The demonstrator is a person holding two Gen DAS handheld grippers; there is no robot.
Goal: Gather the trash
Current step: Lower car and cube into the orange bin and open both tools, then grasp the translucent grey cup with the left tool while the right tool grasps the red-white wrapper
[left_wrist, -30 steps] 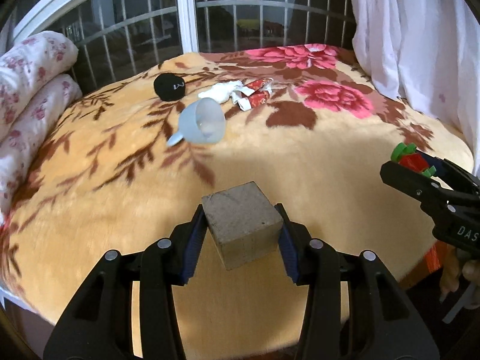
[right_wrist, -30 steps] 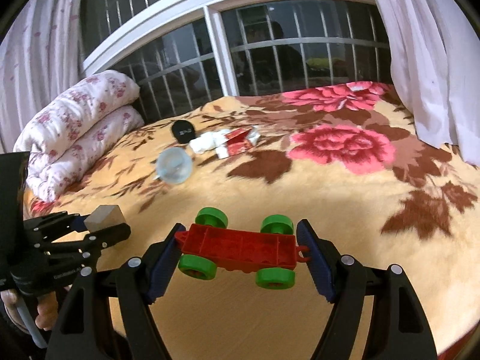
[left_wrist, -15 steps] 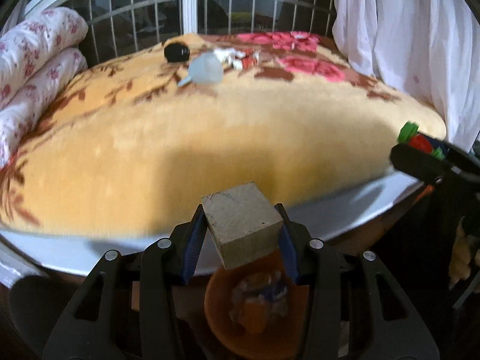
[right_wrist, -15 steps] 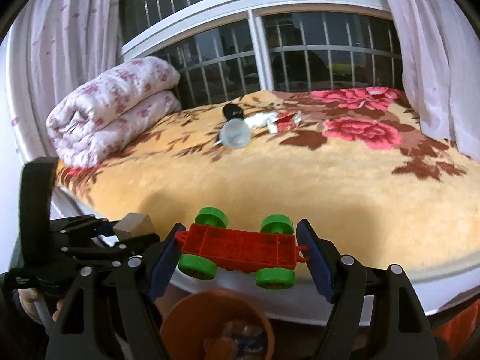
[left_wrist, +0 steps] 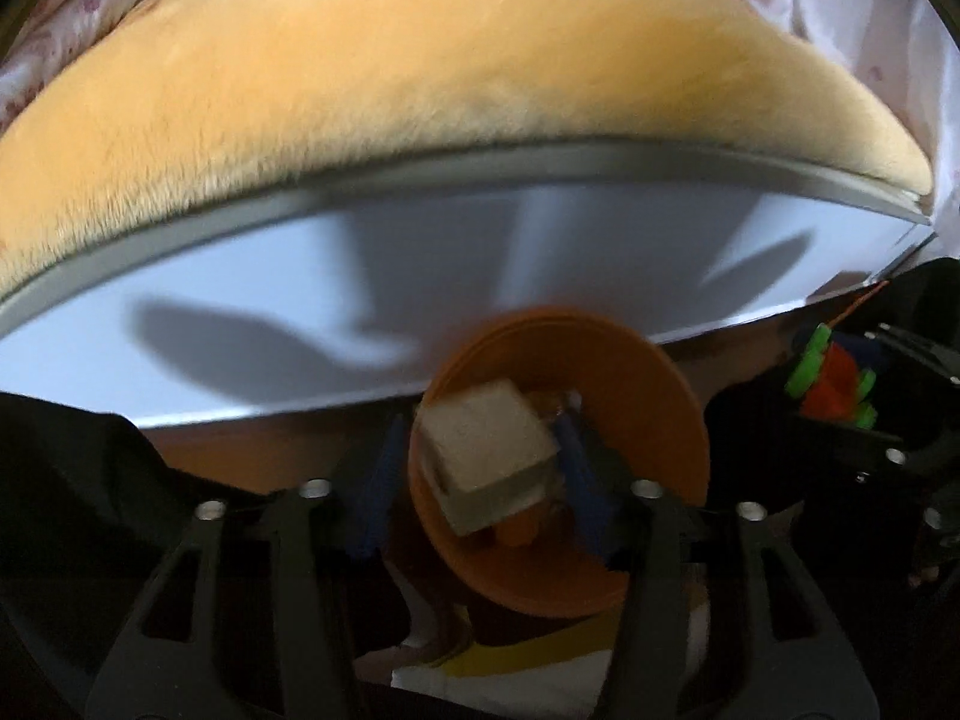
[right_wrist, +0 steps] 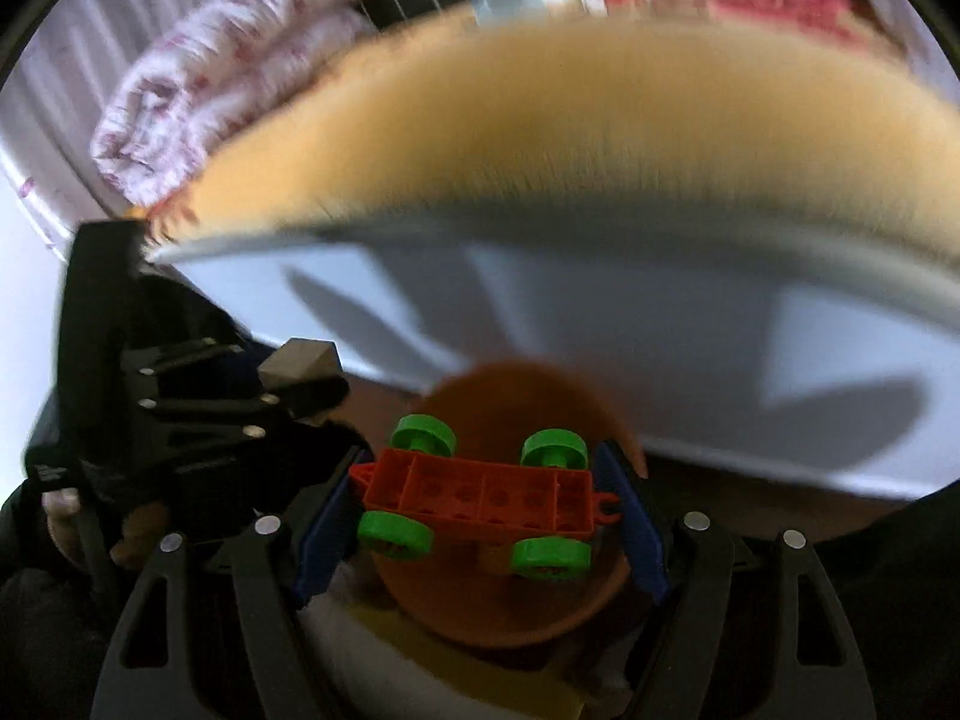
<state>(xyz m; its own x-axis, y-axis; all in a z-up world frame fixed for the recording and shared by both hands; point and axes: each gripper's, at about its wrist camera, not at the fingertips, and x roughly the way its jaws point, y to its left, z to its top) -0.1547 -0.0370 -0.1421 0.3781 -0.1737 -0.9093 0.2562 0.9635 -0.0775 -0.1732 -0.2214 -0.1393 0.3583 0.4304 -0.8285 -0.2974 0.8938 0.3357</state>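
My left gripper (left_wrist: 480, 474) is shut on a grey-beige cube (left_wrist: 486, 459) and holds it over the mouth of an orange bin (left_wrist: 660, 420) on the floor below the bed edge. My right gripper (right_wrist: 480, 510) is shut on a red toy car base with green wheels (right_wrist: 480, 495) and holds it over the same orange bin (right_wrist: 504, 606). The right gripper with the toy shows in the left wrist view (left_wrist: 834, 378), at the right. The left gripper with the cube shows in the right wrist view (right_wrist: 300, 363), at the left. Both views are blurred.
The bed with the orange blanket (left_wrist: 420, 60) and its white side panel (left_wrist: 300, 312) fills the upper half. A rolled floral quilt (right_wrist: 210, 78) lies at the bed's left. A white curtain (left_wrist: 840, 12) hangs at the right. Something yellow and white (left_wrist: 528, 660) lies under the bin.
Both grippers have dropped from above the bed to below its edge, tilted down over the orange bin. Each still holds its object.
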